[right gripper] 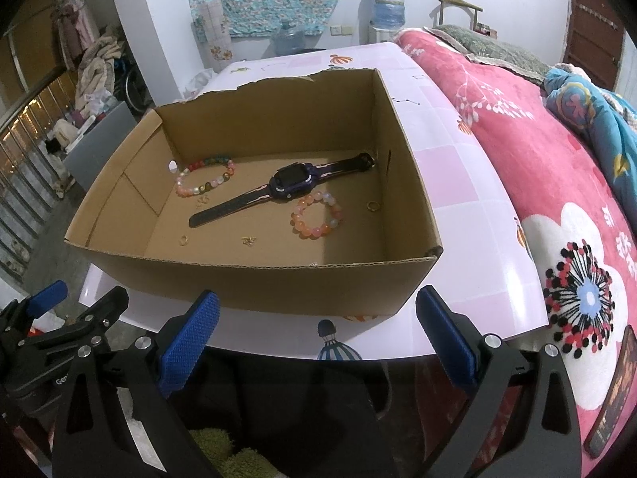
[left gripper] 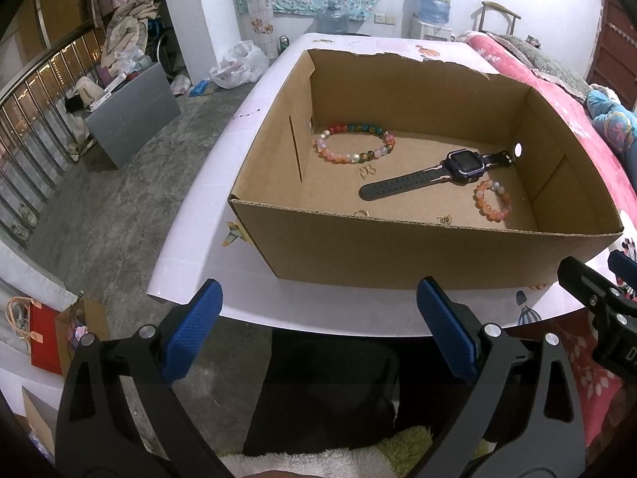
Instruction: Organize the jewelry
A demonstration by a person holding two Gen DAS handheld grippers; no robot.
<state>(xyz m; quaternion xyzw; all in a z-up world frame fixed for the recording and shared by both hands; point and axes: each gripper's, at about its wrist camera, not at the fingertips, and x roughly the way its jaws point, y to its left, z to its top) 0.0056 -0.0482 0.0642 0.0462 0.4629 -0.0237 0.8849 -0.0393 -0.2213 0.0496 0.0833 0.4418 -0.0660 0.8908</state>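
Both of my tools sit low in their frames, short of the cardboard box [left gripper: 418, 255]. My left hand-held gripper [left gripper: 318, 332] has its blue pads [left gripper: 193, 330] spread wide with nothing between them, and my right hand-held gripper [right gripper: 316, 336] is spread the same way, also holding nothing. In the left wrist view I see the edge of the right tool at the lower right; in the right wrist view the left tool shows at the lower left.

All the jewelry I can see lies on the floor of the open box, which rests on a white and pink tabletop [right gripper: 458, 183]. A dark smartwatch [right gripper: 292, 183] with a purple-edged square case lies stretched out diagonally across the middle, its strap flat. Toward the upper left of it in the right wrist view is a multicolour bead bracelet [right gripper: 205, 179], with red, green, orange and pale beads. Just below and right of the watch case is a smaller orange and pink bead bracelet [right gripper: 316, 215], close to the strap; I cannot tell if they touch. Small gold pieces are scattered about: a gold ring [right gripper: 373, 206] near the right wall, another small ring [right gripper: 183, 240] near the front left, and a tiny gold charm [right gripper: 249, 241] beside it, too small for me to make out.

A pink floral blanket [right gripper: 557, 183] fills the right side.
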